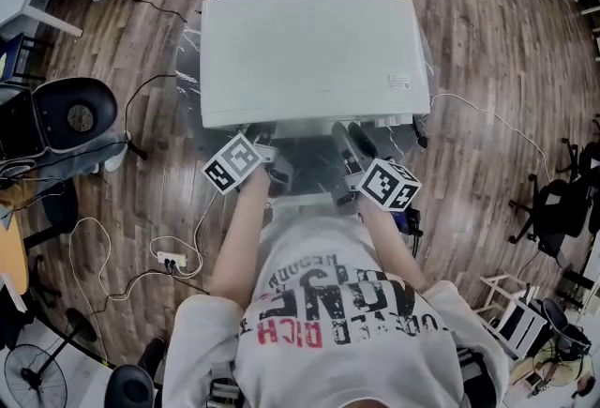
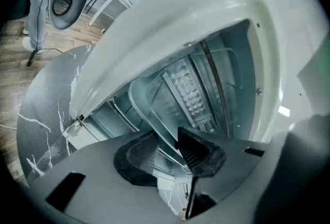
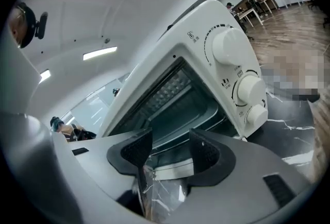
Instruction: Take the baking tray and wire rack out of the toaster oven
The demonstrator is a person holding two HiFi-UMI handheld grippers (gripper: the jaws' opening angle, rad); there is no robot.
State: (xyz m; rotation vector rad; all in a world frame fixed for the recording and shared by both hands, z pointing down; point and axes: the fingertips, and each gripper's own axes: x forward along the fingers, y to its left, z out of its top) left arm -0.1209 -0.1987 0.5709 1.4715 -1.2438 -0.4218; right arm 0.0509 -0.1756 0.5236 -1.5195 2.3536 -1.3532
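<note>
- The left claw (image 2: pixel 165 141) is released. Its two dark pads stand apart with the front rim of the tray (image 2: pixel 154 97) running between them, close by the right-hand pad, and no firm pinch shows.
- The right claw (image 3: pixel 170 141) is released too. Its pads are wide apart and grip nothing, and the pale edge of the folded-down door (image 3: pixel 172 169) shows through the gap.
- The tray sits low inside the open mouth of the oven (image 1: pixel 309 54), its rounded front rim turned toward the person.
- Thin rods (image 2: pixel 212 76) run along the inside above the tray. Whether they belong to the rack cannot be told.
- The oven is white and stands on a dark marbled table (image 1: pixel 192 68). Three round knobs (image 3: pixel 242 89) sit in a column at the right of its front.
- In the head view both claws reach side by side under the oven's front edge, above the open door. The left marker cube (image 1: pixel 232 162) and the right marker cube (image 1: pixel 389 184) face upward.
</note>
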